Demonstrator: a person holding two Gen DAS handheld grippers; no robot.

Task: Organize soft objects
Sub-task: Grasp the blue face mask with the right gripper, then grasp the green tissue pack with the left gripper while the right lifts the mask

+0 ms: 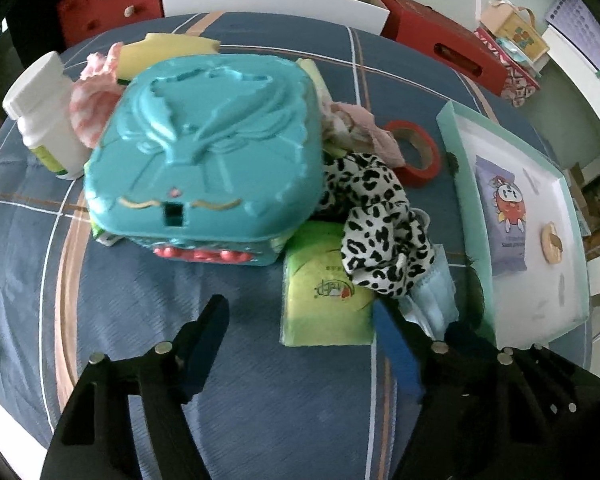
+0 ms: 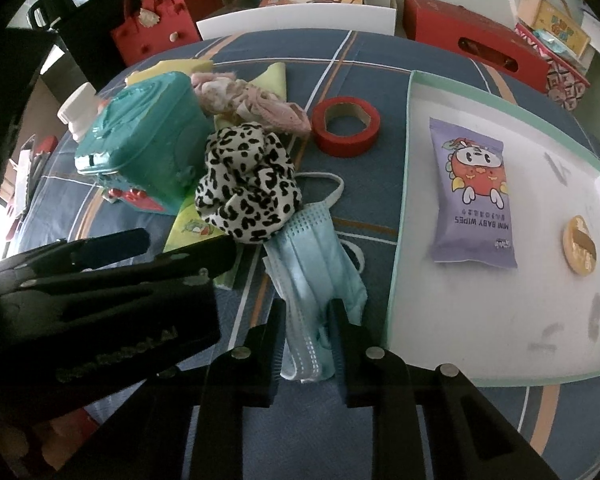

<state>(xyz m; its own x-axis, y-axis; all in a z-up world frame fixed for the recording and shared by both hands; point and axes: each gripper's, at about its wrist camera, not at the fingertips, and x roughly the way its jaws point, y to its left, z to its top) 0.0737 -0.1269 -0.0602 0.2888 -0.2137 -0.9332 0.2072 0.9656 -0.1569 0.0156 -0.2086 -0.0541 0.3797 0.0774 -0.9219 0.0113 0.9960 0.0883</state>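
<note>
The counter (image 2: 332,432) wears a blue cloth with stripes, and most of the job looks not yet done; the soft things mostly lie in a heap on the cloth.

The big white tray (image 2: 480,312) sits at about 3 o'clock in the right wrist view; inside it there is only a purple pack of baby wipes (image 2: 470,192) and a small round yellow thing (image 2: 579,245); I think the tray is where the soft things go, so one soft pack is in and the rest wait.

The teal toy box (image 1: 204,148) is next in size, at about 12 o'clock in the left wrist view; it is hard, so it may just stay.

The spotted black and white cloth (image 2: 248,184) lies in a lump just beside the box; the green tissue pack (image 1: 326,300) pokes out from under it; the pink cloth (image 2: 252,104) is behind it, near 11 o'clock; the red tape roll (image 2: 346,126) is at 12 o'clock, apart from the heap.

The blue face mask (image 2: 320,264) is the thing being picked now; it lies on the cloth at about 6 o'clock, just beside the tray edge.

The right gripper (image 2: 308,320) is nearly closed with the mask bunched between its two fingers; it seems to pinch it.

The left gripper (image 1: 300,320) is wide open and holds nothing; the green tissue pack lies just ahead of it.
</note>
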